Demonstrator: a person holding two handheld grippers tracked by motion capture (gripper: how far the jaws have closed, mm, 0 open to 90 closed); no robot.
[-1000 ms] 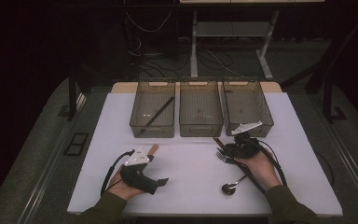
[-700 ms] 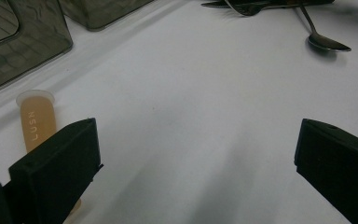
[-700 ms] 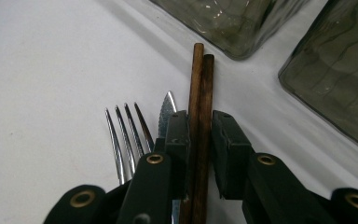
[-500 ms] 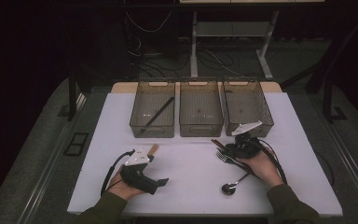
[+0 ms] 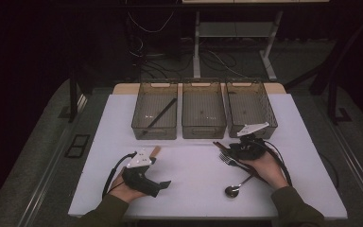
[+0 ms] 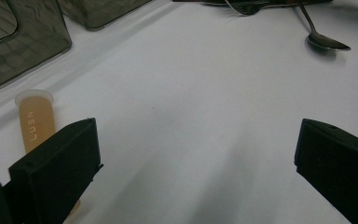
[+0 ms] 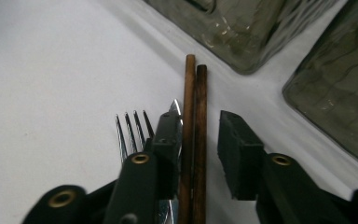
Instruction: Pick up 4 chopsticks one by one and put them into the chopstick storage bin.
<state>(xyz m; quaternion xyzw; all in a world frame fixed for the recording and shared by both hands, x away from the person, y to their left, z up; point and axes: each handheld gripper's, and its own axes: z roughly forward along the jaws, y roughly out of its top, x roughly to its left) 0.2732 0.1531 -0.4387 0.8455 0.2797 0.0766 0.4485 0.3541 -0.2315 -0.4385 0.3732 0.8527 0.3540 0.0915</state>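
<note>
Chopsticks (image 7: 195, 140), two dark brown wooden sticks, lying side by side on white tabletop (image 5: 194, 165) between right gripper (image 7: 198, 140) fingers, which have just been opening: left pad touching, right pad apart, no pinch. Silver fork (image 7: 133, 128) hard against them, crowding any pickup. Spoon (image 5: 234, 189) nearby. Three smoky plastic bins (image 5: 203, 113) just beyond. Left gripper (image 6: 196, 154) resting, fingers spread, beside tan tube (image 6: 35, 121).

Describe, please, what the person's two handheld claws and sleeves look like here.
Both are black. The left claw has chunky, blocky black jaws, a grey three-cornered plate on top and a black cable looping from its back. The right claw has narrower black jaws with brass-coloured rivets, a matching grey plate and a black cable running round the hand. The person wears dark olive-green long sleeves.
</note>
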